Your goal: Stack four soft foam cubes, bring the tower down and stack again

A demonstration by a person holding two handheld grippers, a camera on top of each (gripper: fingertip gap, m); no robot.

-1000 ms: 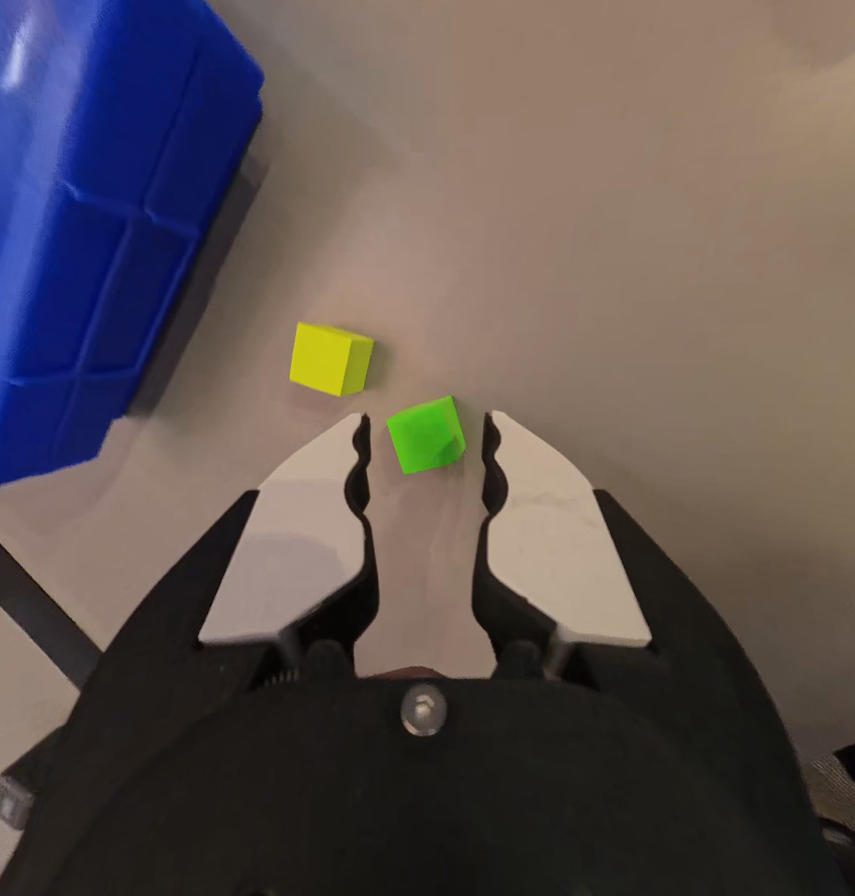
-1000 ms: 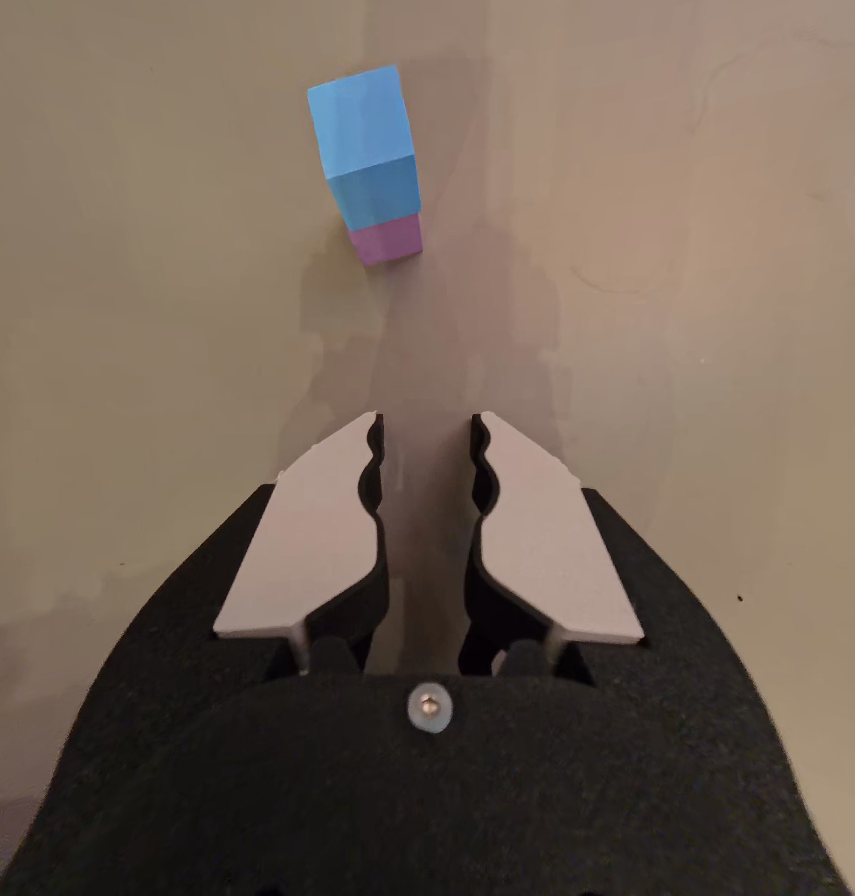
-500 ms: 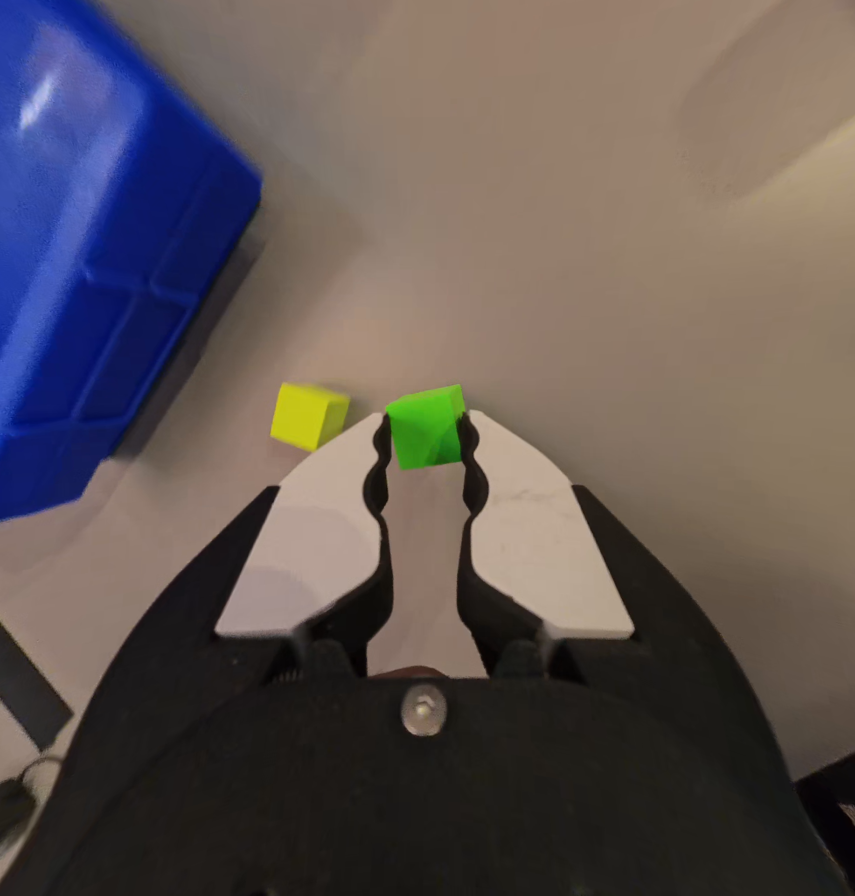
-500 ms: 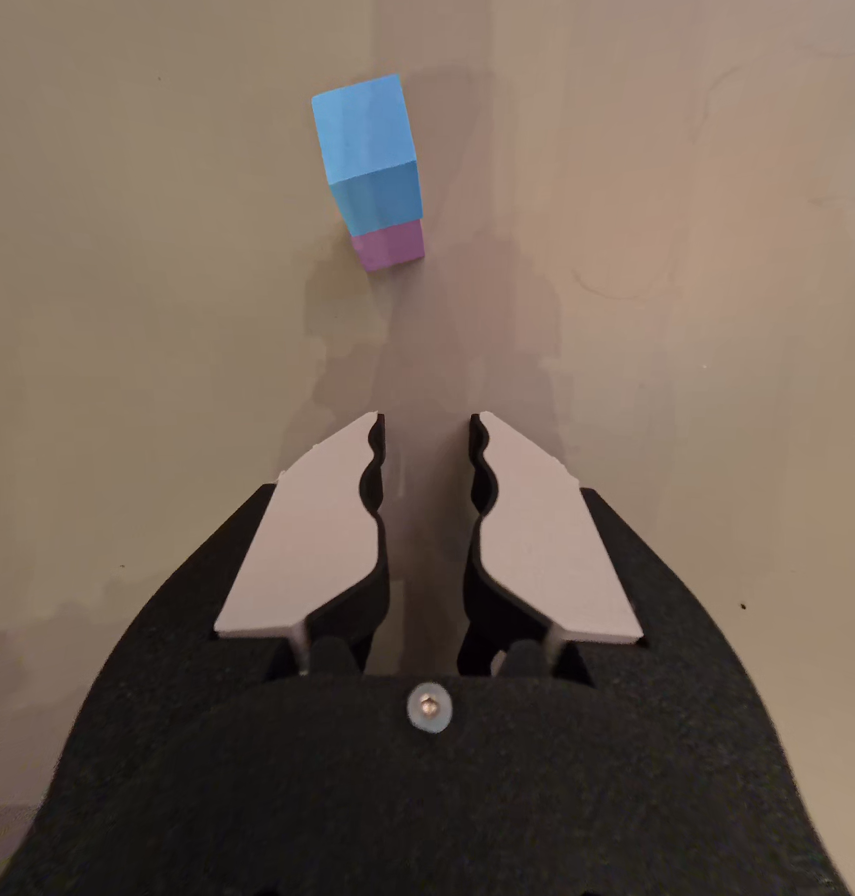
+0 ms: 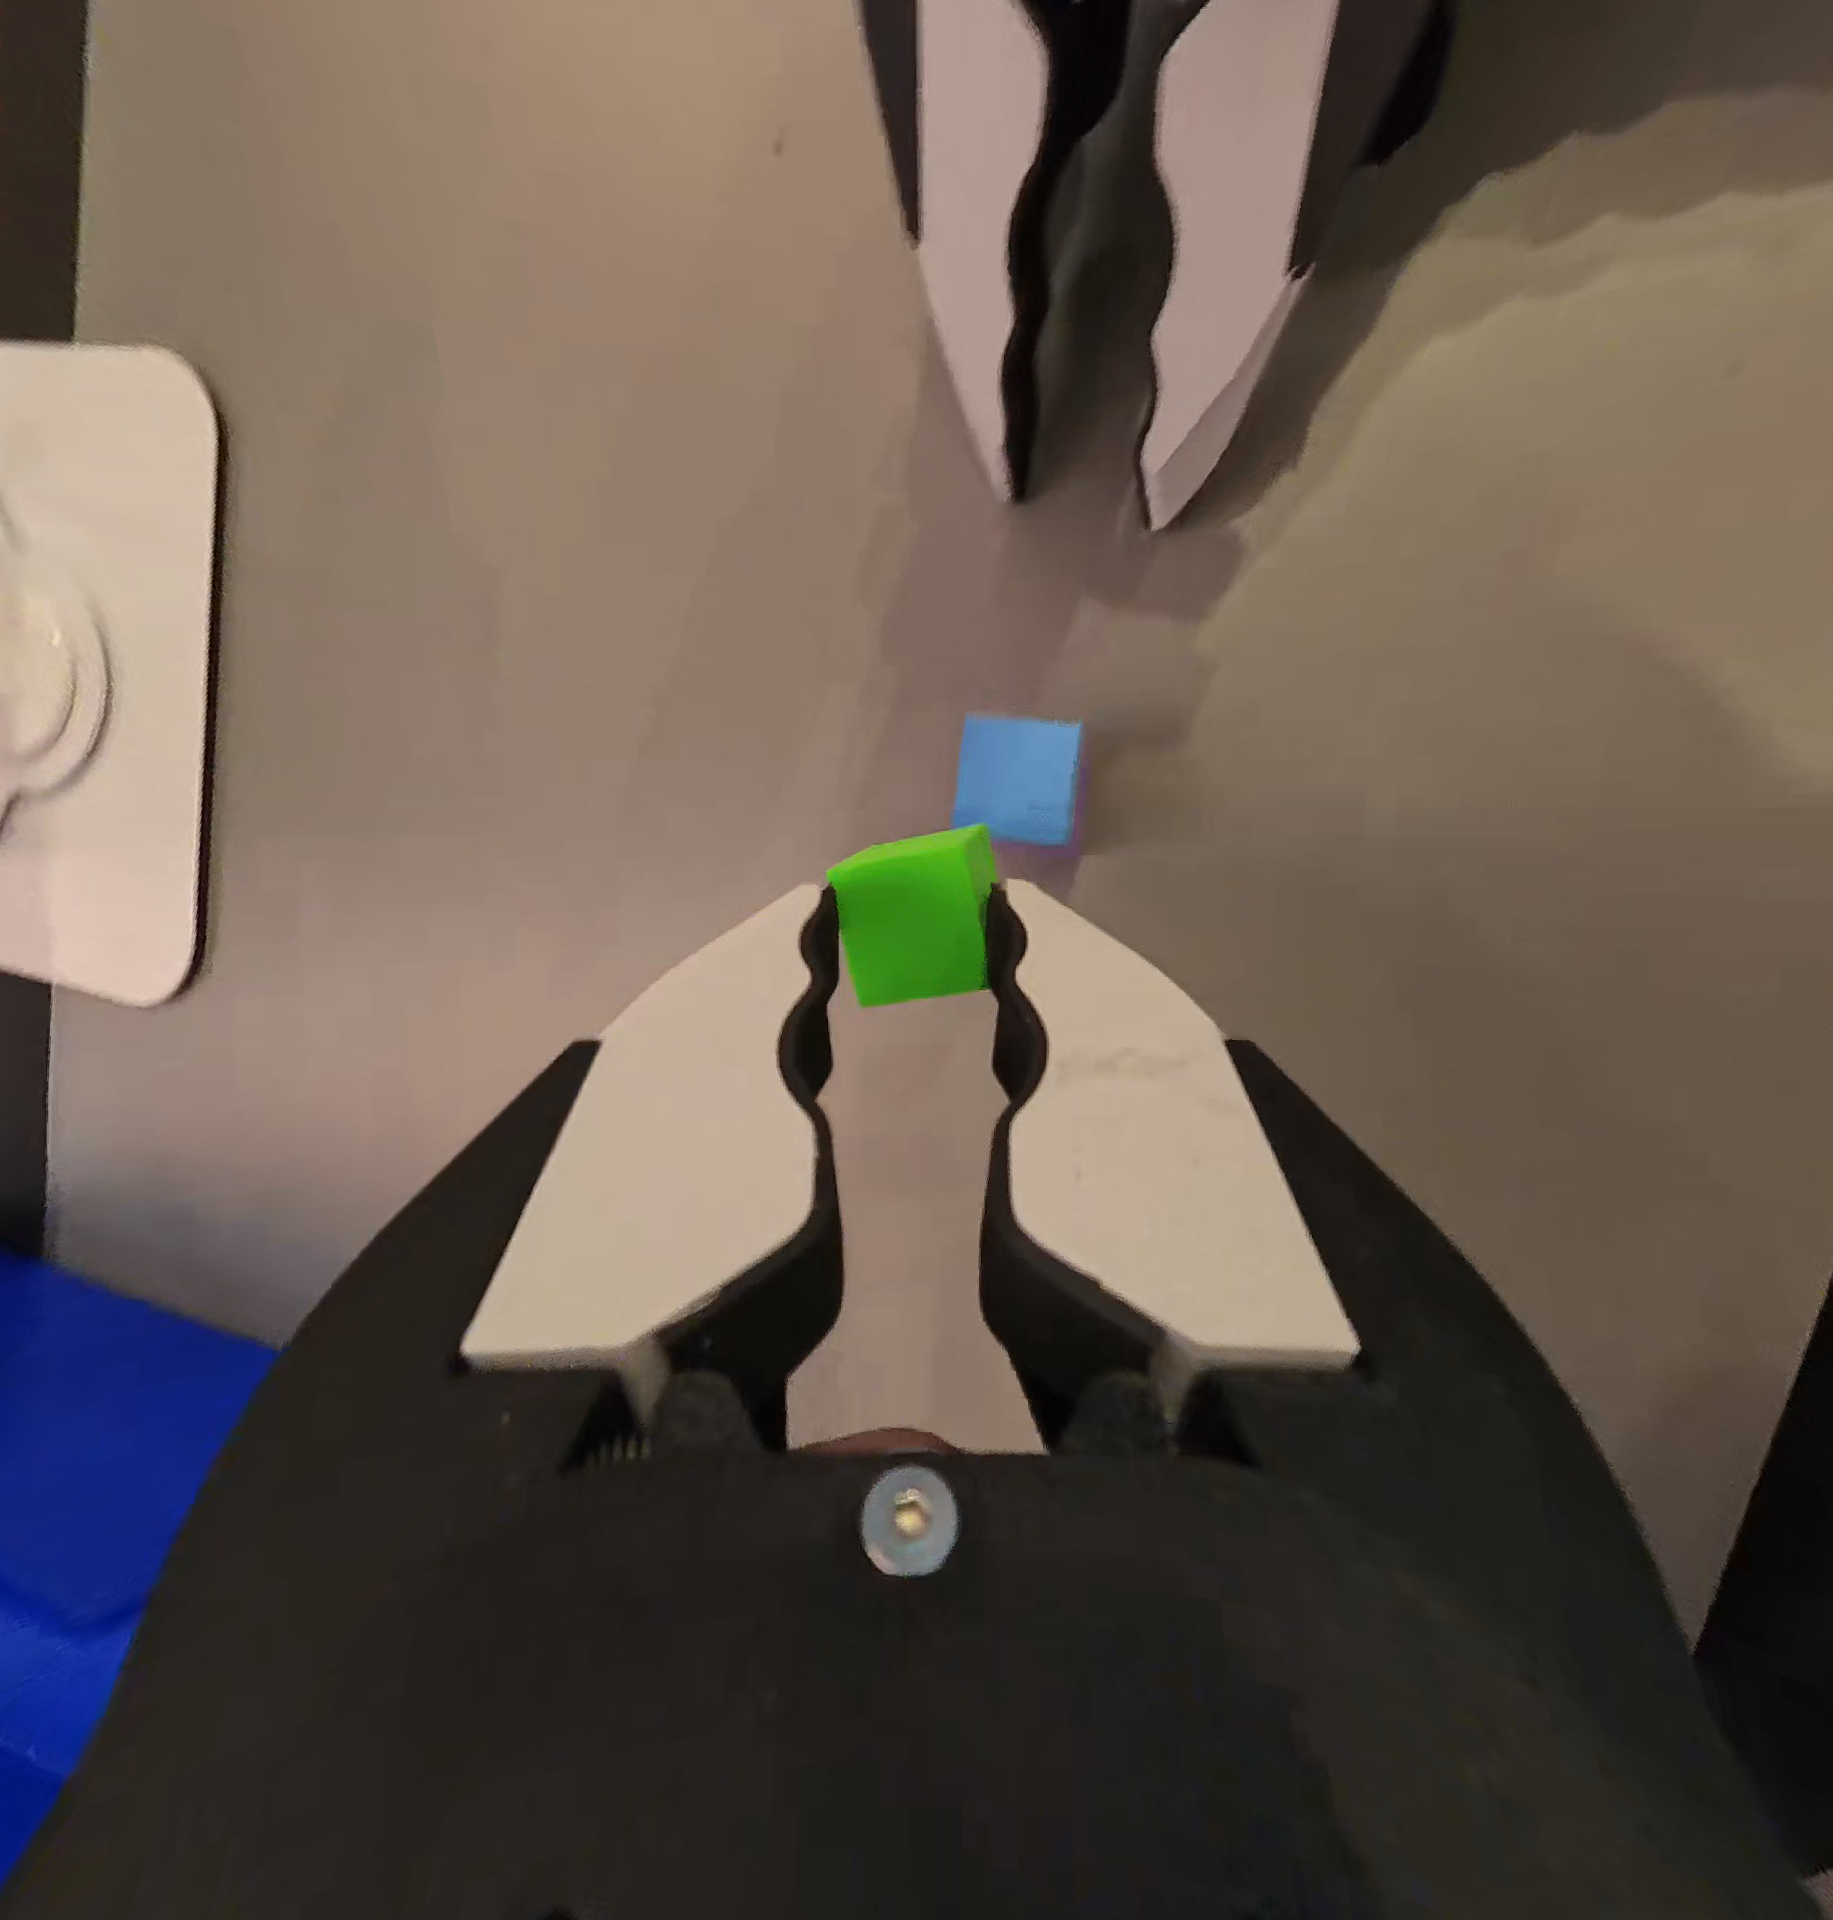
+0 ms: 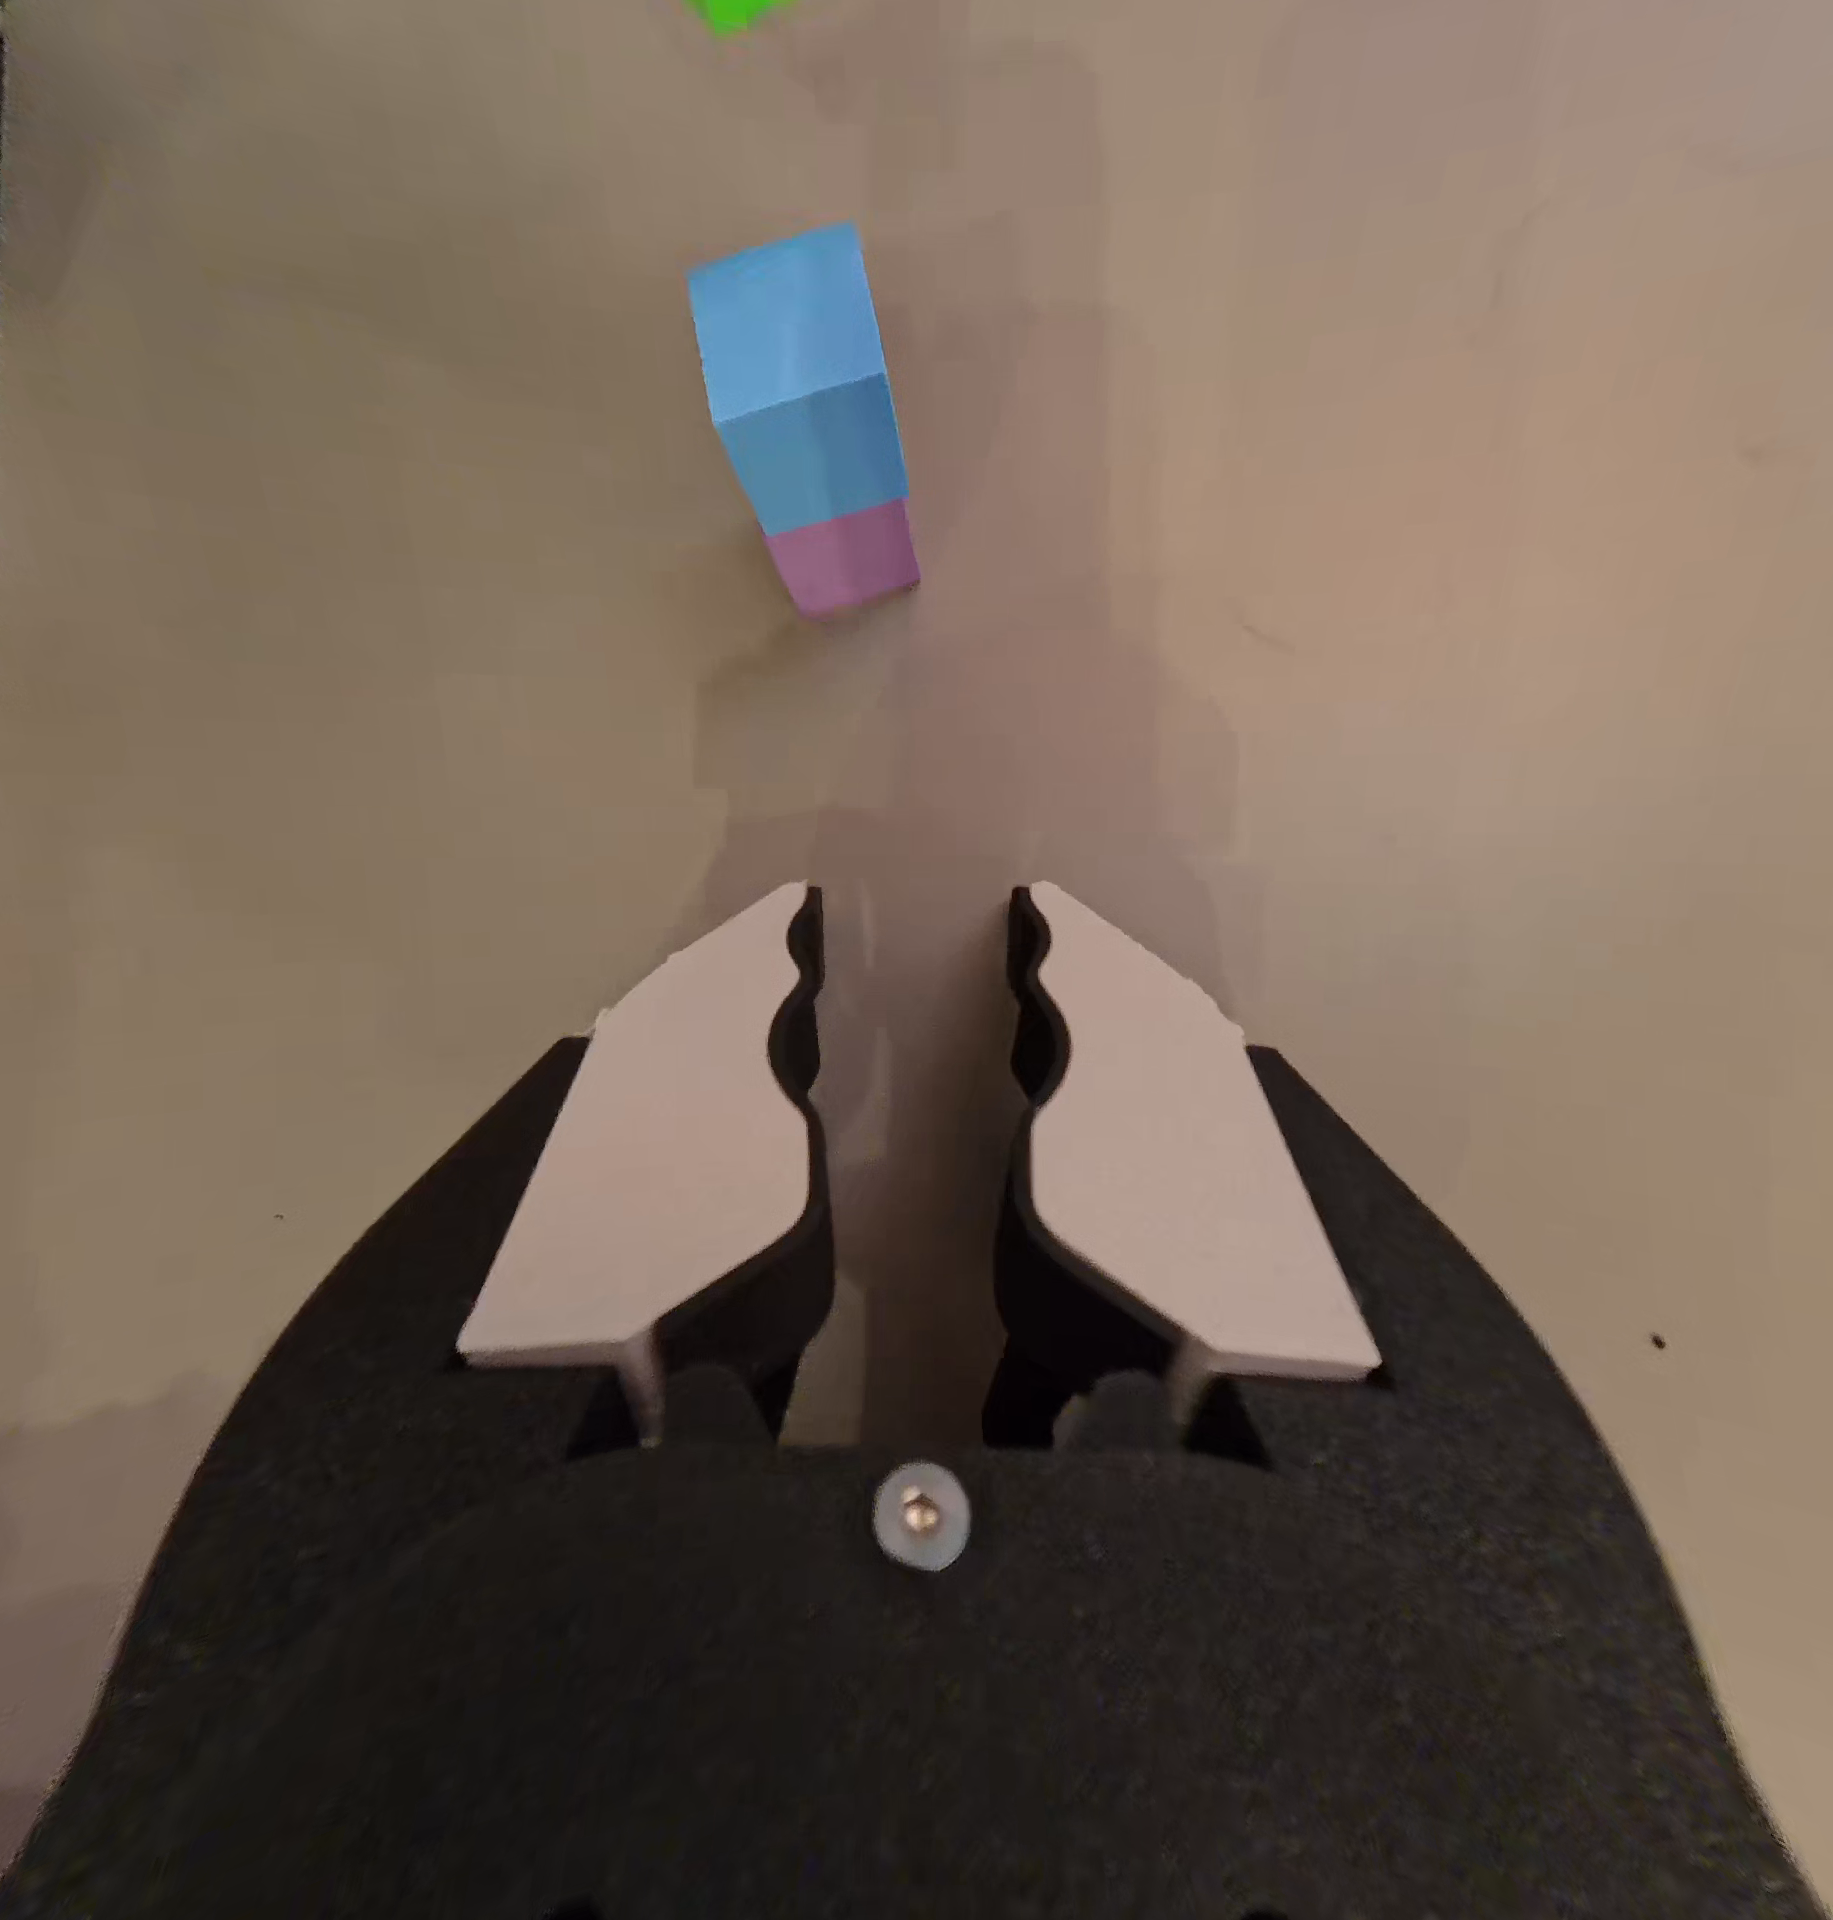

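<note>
My left gripper (image 5: 910, 914) is shut on a green foam cube (image 5: 914, 916), with both pads pressed on its sides, and carries it above the table. Just beyond it stands a blue cube (image 5: 1018, 777) on a purple cube, whose edge barely shows. In the right wrist view the blue cube (image 6: 792, 364) sits squarely on the purple cube (image 6: 844, 556), ahead and slightly left of my right gripper (image 6: 912, 904), which is open and empty. A bit of the green cube (image 6: 730, 12) shows at the top edge. My right gripper also shows in the left wrist view (image 5: 1083, 499).
A blue bin (image 5: 70, 1455) is at the lower left of the left wrist view. A white plate with a clear hook (image 5: 70, 665) lies at the left by a dark strip (image 5: 29, 166). The table (image 6: 1411, 520) is a plain beige surface. One gripper's finger ends stand about 12 centimetres off the other's.
My left gripper closed on the green cube, lifted it and swung right toward the blue-and-purple stack; the yellow cube left view. My right gripper stayed open and barely moved.
</note>
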